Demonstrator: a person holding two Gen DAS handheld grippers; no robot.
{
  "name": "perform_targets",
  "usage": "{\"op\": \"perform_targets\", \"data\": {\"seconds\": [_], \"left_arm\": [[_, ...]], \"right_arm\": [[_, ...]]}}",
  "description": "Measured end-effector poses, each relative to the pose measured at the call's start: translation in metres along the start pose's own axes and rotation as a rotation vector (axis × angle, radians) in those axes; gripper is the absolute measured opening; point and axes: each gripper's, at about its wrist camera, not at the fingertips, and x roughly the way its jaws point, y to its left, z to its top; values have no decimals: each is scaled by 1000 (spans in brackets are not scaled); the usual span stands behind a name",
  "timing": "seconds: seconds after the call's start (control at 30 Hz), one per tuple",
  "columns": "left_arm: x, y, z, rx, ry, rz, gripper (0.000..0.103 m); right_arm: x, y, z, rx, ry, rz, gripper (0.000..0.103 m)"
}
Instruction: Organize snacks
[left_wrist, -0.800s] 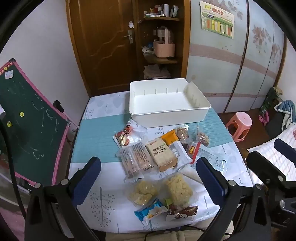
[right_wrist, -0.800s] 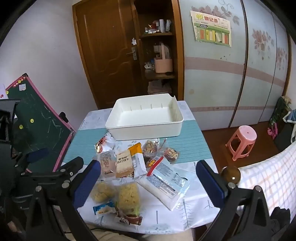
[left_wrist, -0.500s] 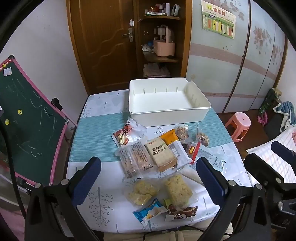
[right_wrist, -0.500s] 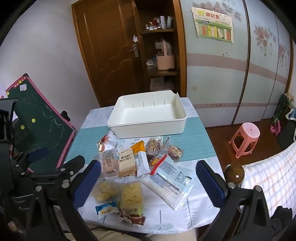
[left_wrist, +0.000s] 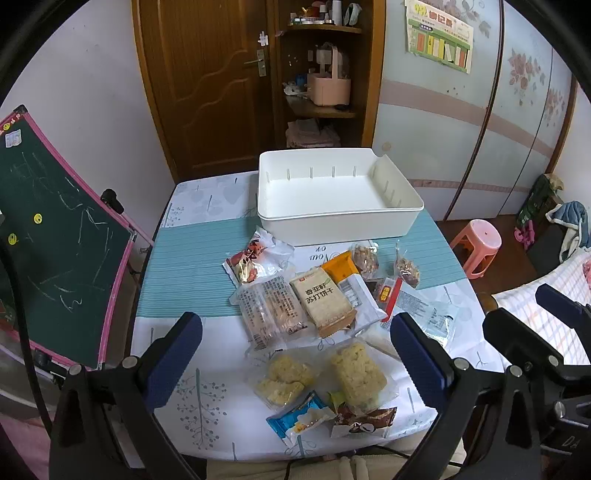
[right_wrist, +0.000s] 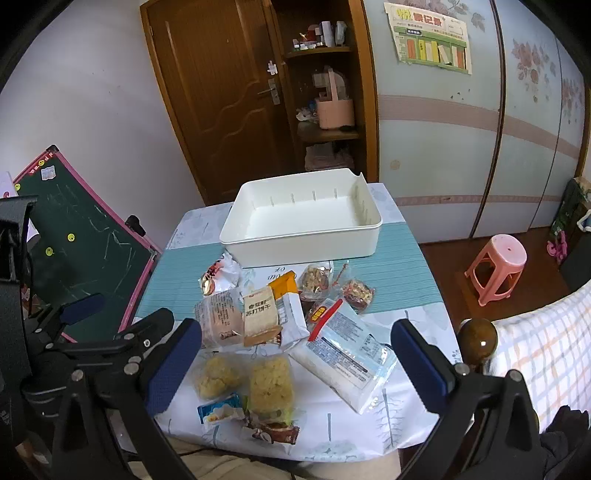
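Observation:
An empty white bin (left_wrist: 340, 218) stands at the table's far side; it also shows in the right wrist view (right_wrist: 303, 243). Several snack packs lie in front of it: a soda cracker pack (left_wrist: 323, 301), a clear biscuit pack (left_wrist: 271, 317), two yellow puffed-rice packs (left_wrist: 356, 373), a red-and-white pack (left_wrist: 251, 256), a blue pack (left_wrist: 299, 421) and a large white bag (right_wrist: 343, 354). My left gripper (left_wrist: 295, 354) is open and empty above the near packs. My right gripper (right_wrist: 295, 358) is open and empty, held above the table's near edge.
A green chalkboard with a pink frame (left_wrist: 55, 236) leans at the table's left. A pink stool (left_wrist: 476, 243) stands on the floor at the right. A bed with a checked cover (right_wrist: 535, 354) and its round brown post (right_wrist: 478, 338) are near right. A wooden door and shelf stand behind.
Both grippers have eased slightly forward and down toward the table; the snacks and bin look a little nearer. Both stay open and nothing on the table has moved.

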Motion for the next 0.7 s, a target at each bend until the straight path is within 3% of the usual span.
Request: {"op": "perform_targets", "data": {"seconds": [0.7], "left_arm": [[-14,0,5,28,-29,56,101]], "right_arm": [[-3,0,1,2,-6,0,103]]}}
